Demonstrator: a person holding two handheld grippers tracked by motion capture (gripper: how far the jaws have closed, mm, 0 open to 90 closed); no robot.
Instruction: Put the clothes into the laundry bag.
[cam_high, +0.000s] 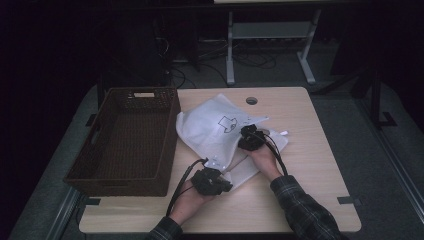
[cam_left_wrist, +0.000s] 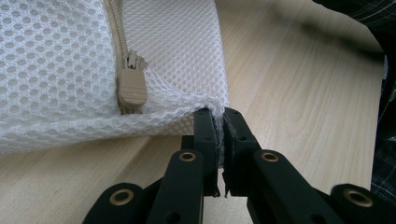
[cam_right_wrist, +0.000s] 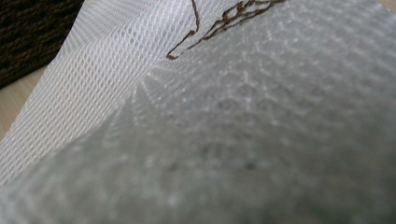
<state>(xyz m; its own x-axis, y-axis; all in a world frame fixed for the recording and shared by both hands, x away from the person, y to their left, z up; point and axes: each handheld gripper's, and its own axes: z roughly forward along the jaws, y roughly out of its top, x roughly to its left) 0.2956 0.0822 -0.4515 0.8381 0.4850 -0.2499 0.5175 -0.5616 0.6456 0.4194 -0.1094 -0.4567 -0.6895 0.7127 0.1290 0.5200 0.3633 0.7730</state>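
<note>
Now left tongs (cam_left_wrist: 219, 122) clamp the mesh bag's (cam_left_wrist: 177, 51) corner; right tongs (cam_high: 251, 137) closed inside it

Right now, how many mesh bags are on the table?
1: a white mesh bag lies mid-table beside the basket, pinched at its near corner by the left gripper. Another could be hidden beneath.

The white mesh laundry bag (cam_high: 210, 127) lies crumpled on the wooden table, just beside the dark basket, with a dark printed shirt symbol (cam_high: 228, 124) on its upper side. Its fabric is a fine net, and a beige zipper (cam_left_wrist: 131, 84) runs along one edge, with the slider resting near a corner. This corner is lifted a little above the table
</note>
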